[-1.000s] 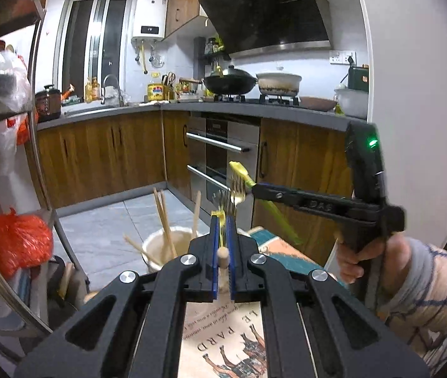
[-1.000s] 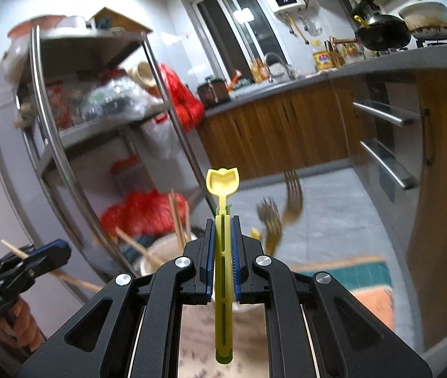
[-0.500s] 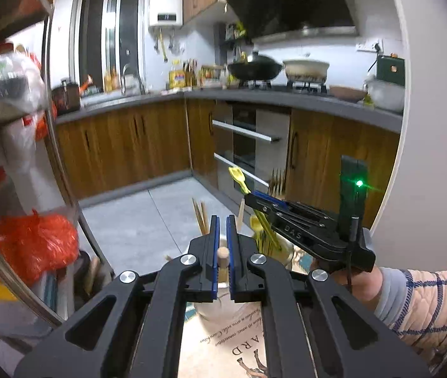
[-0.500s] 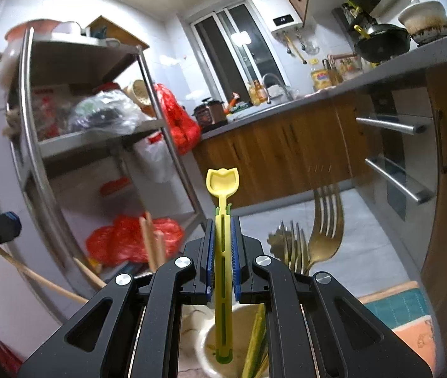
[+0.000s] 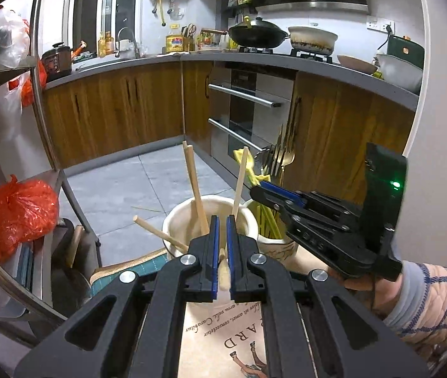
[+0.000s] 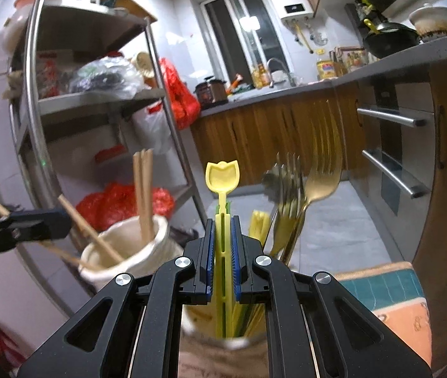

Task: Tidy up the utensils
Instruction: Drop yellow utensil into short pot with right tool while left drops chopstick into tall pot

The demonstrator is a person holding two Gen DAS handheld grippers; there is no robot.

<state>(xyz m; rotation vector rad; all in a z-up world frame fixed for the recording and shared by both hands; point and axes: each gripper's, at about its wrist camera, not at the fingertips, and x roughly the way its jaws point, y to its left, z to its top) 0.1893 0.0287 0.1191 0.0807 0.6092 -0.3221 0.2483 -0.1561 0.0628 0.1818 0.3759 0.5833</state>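
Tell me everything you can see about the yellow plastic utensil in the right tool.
The yellow plastic utensil is slim, with a small tulip-shaped scoop head on top and a long slotted handle edged in green. It stands nearly upright, clamped between the blue pads of the right tool, head above them. Its lower end reaches down into the mouth of a ceramic cup that already holds similar yellow pieces and gold forks.
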